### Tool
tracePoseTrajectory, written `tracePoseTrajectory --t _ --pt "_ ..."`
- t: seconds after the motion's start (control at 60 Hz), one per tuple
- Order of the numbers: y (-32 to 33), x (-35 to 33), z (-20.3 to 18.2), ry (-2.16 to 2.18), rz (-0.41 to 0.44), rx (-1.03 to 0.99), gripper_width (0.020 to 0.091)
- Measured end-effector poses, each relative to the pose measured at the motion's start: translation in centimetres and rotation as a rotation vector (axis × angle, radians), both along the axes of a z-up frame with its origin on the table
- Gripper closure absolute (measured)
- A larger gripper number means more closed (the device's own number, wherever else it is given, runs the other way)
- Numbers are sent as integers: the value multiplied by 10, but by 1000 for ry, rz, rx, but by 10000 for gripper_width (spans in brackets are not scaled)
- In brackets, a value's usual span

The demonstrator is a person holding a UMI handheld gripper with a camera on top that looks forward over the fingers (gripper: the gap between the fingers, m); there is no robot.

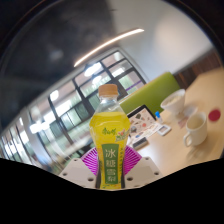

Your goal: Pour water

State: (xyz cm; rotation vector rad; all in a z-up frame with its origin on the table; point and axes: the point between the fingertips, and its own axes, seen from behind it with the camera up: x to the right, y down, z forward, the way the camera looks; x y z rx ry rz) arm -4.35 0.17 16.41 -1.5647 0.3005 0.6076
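The gripper [107,175] was clamped on the capped bottle [107,135], held upright and lifted short of the table's [212,92] near edge, where two white cups [183,113] waited, so pouring apparently remained undone.

Bottle [108,140] upright between the tongs [109,172], two cups [186,115] on the table [212,95] — right, beyond.

Place: an office or meeting room.
Ceiling: long strip lights [108,45] overhead.
Walls: a run of glass partition panels [60,105].
Furniture: a lime-green seat [150,95] beside a pale desk [205,95] carrying white cups [195,128].
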Motion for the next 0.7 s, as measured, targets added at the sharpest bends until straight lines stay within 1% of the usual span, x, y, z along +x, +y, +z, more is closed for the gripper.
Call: tracePoseTrajectory --t 0.033,0.05,0.1,0.167,0.2,0.267,0.3,0.383,0.433,0.517,0.683,0.7 --pt "5 7 13 160 28 7 835" --pt "14 18 12 235 59 14 836" --pt "18 36 24 486 119 16 835" --pt "17 66 33 814 136 5 835" --pt "32 69 39 949 102 3 837" --pt "38 96 32 1157 72 9 836" --pt "40 107 30 1255 61 17 825" --pt "49 122 27 1453 41 25 827" --pt "52 126 26 1523 41 29 828" --pt "54 138 24 1621 17 45 824" --pt "55 144 22 1690 10 42 822" --pt "47 143 21 1695 10 41 823"
